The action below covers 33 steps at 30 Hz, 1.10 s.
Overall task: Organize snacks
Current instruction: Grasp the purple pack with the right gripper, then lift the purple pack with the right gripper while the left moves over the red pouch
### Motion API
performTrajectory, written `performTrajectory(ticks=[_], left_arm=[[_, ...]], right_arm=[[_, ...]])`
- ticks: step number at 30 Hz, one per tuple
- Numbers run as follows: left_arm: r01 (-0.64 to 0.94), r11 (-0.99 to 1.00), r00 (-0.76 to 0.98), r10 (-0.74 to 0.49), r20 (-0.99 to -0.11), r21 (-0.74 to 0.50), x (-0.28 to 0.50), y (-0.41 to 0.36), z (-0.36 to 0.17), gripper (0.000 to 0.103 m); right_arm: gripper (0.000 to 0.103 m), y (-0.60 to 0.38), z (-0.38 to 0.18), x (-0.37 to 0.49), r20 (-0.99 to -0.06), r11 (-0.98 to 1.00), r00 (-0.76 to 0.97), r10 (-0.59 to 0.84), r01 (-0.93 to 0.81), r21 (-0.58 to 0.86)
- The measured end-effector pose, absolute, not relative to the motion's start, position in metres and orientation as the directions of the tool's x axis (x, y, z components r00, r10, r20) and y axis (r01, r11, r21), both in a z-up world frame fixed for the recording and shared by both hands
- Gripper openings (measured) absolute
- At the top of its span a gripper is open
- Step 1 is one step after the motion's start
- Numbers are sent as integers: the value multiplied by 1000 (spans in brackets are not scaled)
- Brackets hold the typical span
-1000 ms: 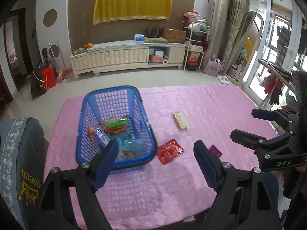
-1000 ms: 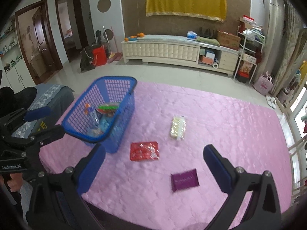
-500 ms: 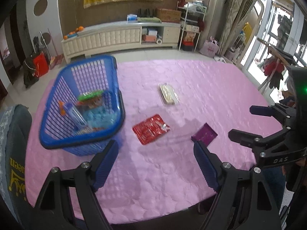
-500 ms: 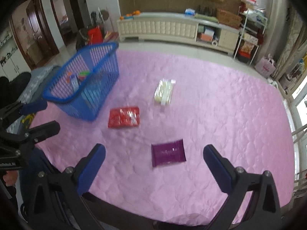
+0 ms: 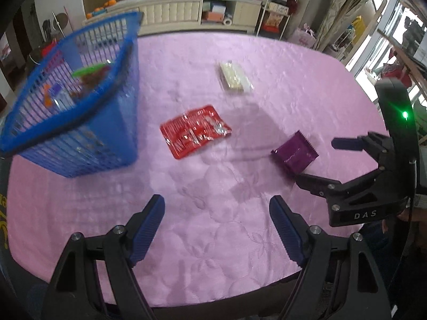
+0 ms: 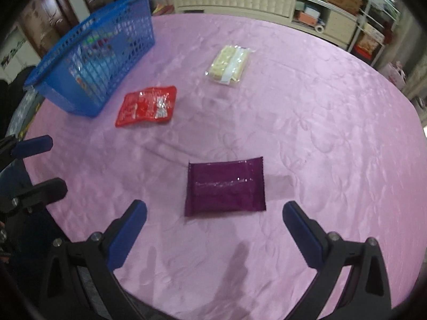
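A blue basket (image 5: 72, 101) stands at the left edge of the table (image 5: 240, 240), which is covered in a pink cloth; several snack packs lie inside it, though blur makes it hard to say which kinds. Just right of the basket, a red packet (image 5: 194, 133) lies flat on the cloth. Farther toward the far edge and to the right, a clear pack of pale biscuits (image 6: 229, 64) lies apart from the rest. Toward the near edge a purple packet (image 6: 225, 186) lies flat, well apart from the red one.

The left gripper (image 5: 216, 229) hangs over the near edge with its blue fingers (image 5: 148, 226) spread wide and nothing between them. The right gripper (image 6: 213, 234) points down at the purple packet, fingers (image 6: 301, 237) wide apart on either side of it and short of touching it, holding nothing.
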<state>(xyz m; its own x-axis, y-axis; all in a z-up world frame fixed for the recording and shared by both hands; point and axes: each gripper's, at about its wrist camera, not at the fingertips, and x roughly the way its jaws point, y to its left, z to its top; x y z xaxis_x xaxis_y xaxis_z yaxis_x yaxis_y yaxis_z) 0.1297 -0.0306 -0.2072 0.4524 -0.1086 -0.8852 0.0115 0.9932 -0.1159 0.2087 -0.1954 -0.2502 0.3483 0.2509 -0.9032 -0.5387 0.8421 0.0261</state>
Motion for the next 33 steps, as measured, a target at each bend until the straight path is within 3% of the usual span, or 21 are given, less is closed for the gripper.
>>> performTrajectory(ticks=[9, 18, 20, 22, 25, 33], left_arm=[[-17, 991, 400, -112, -910, -130, 142, -34, -235, 79], [-75, 989, 395, -86, -914, -126, 136, -22, -240, 79], [-81, 989, 393, -79, -916, -121, 135, -20, -240, 79], [-85, 990, 392, -71, -917, -113, 134, -19, -242, 79], [-90, 990, 391, -68, -918, -111, 131, -19, -240, 79], [-98, 990, 398, -53, -916, -100, 142, -27, -231, 79]], right_arm=[[103, -190, -283, 233, -931, 831, 282, 230, -556, 36], [102, -178, -286, 232, -908, 822, 363, 208, -569, -39], [99, -178, -286, 230, -907, 813, 362, 215, -580, -39], [81, -178, -283, 225, -901, 799, 367, 230, -600, -40], [63, -179, -275, 214, -888, 781, 384, 252, -623, -47], [57, -183, -271, 198, -881, 770, 372, 292, -637, -14]])
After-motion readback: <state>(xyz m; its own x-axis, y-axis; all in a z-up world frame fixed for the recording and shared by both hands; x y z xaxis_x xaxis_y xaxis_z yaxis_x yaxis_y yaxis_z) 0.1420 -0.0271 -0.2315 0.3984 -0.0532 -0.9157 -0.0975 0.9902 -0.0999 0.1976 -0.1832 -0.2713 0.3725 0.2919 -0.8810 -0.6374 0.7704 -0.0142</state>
